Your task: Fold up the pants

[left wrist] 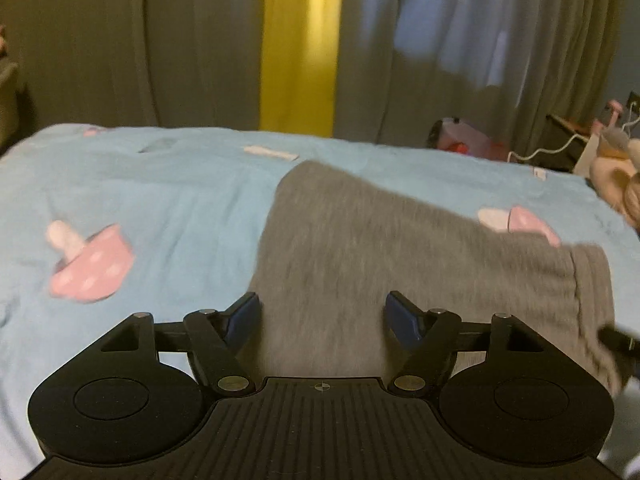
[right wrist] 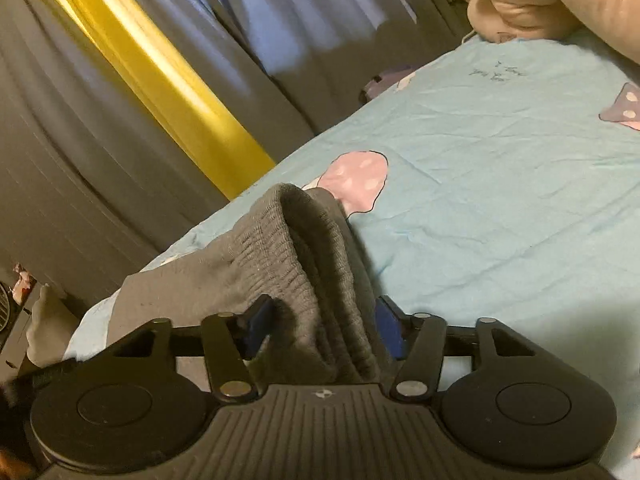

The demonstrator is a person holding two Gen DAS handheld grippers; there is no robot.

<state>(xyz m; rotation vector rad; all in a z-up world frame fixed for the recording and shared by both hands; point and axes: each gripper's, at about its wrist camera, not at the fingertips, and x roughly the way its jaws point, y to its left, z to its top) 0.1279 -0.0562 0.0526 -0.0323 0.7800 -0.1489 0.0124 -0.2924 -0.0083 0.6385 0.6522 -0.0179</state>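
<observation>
Grey knit pants (left wrist: pixel 360 248) lie on a light blue bedsheet (left wrist: pixel 160 200). In the left wrist view my left gripper (left wrist: pixel 322 318) is open, its blue pads wide apart just above the grey cloth, holding nothing. The ribbed waistband shows at the right (left wrist: pixel 588 288). In the right wrist view my right gripper (right wrist: pixel 324 328) has the bunched ribbed waistband of the pants (right wrist: pixel 296 264) between its blue pads; the jaws stand partly apart with the thick cloth filling the gap. The waistband is raised off the sheet (right wrist: pixel 500 200).
Grey curtains with a yellow strip (left wrist: pixel 298 60) hang behind the bed. Plush toys (left wrist: pixel 612 176) and cables lie at the far right bed edge. A cream pillow or plush (right wrist: pixel 540 4) lies at the bed's far end. The sheet has pink mushroom prints (left wrist: pixel 92 264).
</observation>
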